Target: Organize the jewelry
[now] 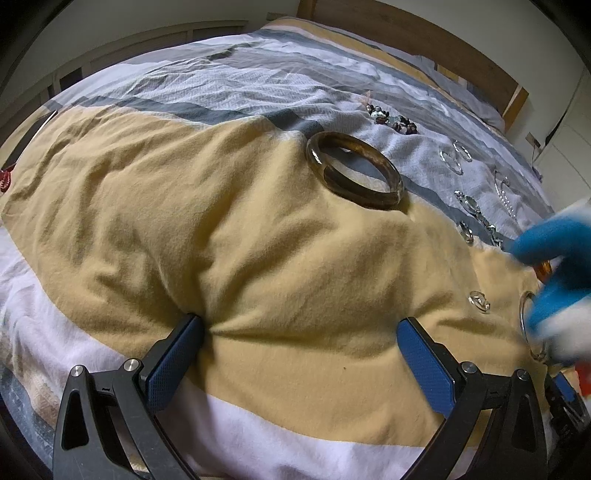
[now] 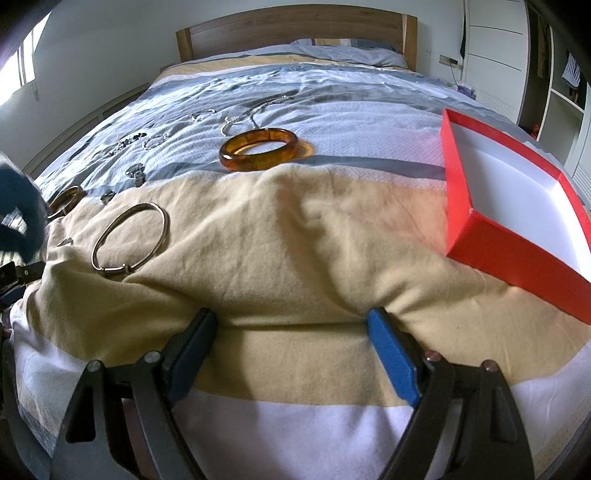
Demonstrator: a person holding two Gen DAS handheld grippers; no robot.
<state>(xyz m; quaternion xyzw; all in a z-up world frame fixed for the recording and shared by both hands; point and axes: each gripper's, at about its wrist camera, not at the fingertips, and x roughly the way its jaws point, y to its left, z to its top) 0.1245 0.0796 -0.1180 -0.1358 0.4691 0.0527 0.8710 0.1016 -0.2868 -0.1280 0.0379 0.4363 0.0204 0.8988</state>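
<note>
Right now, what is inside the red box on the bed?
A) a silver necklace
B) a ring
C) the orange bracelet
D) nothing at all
D: in the right wrist view the red box shows only its bare white inside, while the orange bracelet lies on the blanket outside it.

Duvet is soft matt cloth, wrinkled; headboard matt wood. Amber bangle glossy and translucent, thin bangle polished metal. Red box matt card, gripper pads textured blue.
</note>
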